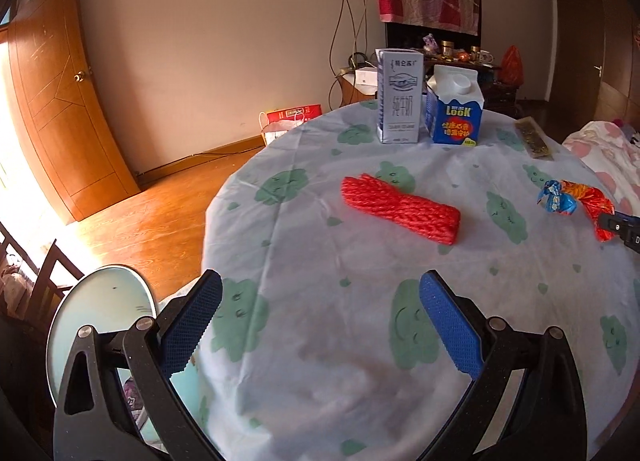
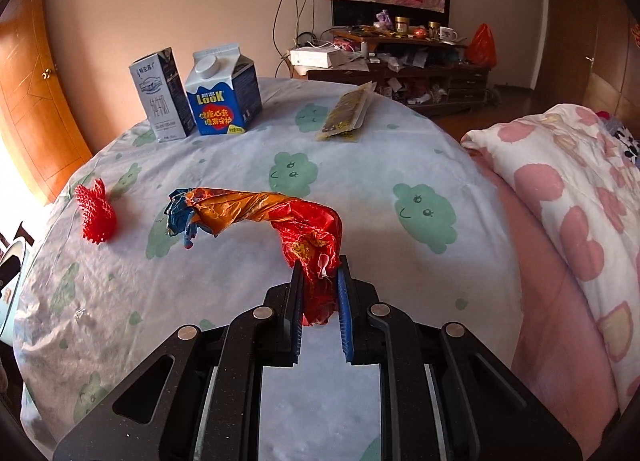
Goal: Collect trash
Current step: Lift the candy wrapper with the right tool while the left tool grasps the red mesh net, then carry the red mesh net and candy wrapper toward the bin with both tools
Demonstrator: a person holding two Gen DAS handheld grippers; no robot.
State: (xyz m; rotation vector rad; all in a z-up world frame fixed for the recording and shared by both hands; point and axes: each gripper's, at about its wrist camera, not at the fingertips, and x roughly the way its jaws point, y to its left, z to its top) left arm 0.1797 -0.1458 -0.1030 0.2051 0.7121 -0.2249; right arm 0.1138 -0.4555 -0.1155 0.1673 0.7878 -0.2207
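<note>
1. Holding item: right gripper [image 2: 320,285], jaws clamped on red end of a twisted snack wrapper [image 2: 256,213]. Rest of wrapper (orange mid, blue tail) trails left over the tablecloth [image 2: 360,181], toward its left edge; whether the tail touches the cloth, cannot tell.
2. Left gripper [image 1: 320,325]: jaws wide open, nothing between pads; sits over near edge of cloth.
3. Red foam fruit net [image 1: 400,207]: lying flat, mid-cloth, nearest uncollected piece to left gripper.
4. Grey-white milk carton [image 1: 400,97] & blue LOOK carton [image 1: 454,109]: both upright, side by side at far edge.
5. Flat yellow-dark packet [image 2: 348,113]: far-right part of cloth, apart from cartons.
6. Pale round bin lid [image 1: 100,325]: below near-left edge, likely the drop point (judgement).
7. Risks (judgement):
 - Grip is on one thin crinkled end only; film could slide out if swung fast.
 - Dangling tail may snag the cloth or drag the foam net off the edge.
 - Foam net is soft & springy; a shallow pinch could slip.
 - Cartons likely empty and light; a clumsy approach may tip them off the far edge.
</note>
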